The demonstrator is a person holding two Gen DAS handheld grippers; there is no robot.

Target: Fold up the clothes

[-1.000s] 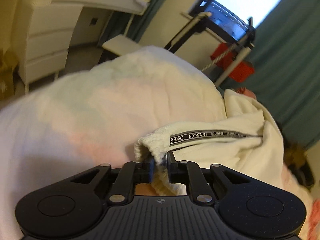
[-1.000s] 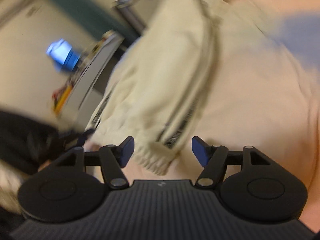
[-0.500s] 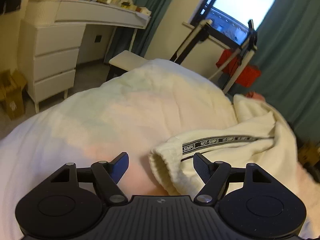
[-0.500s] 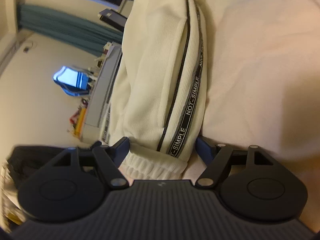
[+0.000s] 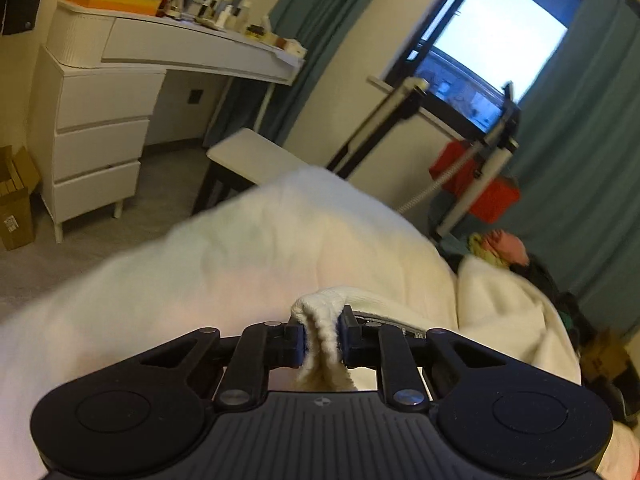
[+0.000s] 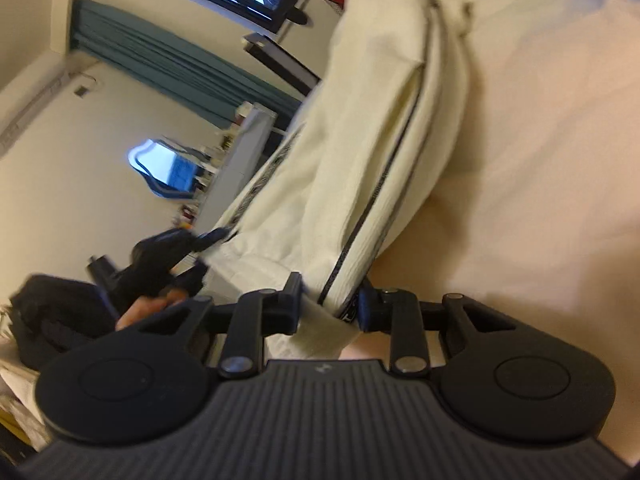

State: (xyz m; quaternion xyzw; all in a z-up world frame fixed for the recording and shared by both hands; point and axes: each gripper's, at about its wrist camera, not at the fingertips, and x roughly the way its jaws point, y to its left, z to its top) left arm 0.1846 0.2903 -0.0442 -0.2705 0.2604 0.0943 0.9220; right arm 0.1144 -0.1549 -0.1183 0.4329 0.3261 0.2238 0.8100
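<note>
Cream sweatpants point(image 6: 360, 152) with a black lettered side stripe lie on a white bed cover point(image 5: 224, 264). My left gripper point(image 5: 322, 336) is shut on one ribbed cuff point(image 5: 320, 320) and holds it just above the cover. My right gripper point(image 6: 329, 308) is shut on the other ribbed cuff point(image 6: 316, 332), with the striped leg stretching away from it across the bed. The rest of the pants point(image 5: 504, 304) lies bunched at the right in the left wrist view. The left gripper also shows in the right wrist view point(image 6: 160, 256), blurred.
A white desk with drawers point(image 5: 100, 128) and a white stool point(image 5: 248, 160) stand beyond the bed's left side. A rack with red items point(image 5: 476, 176) and a clothes heap point(image 5: 500, 248) stand by the window and teal curtains. A cardboard box point(image 5: 16, 204) sits on the floor.
Both grippers were open around the cuffs half a second ago. Both have now closed on them and lifted slightly.
</note>
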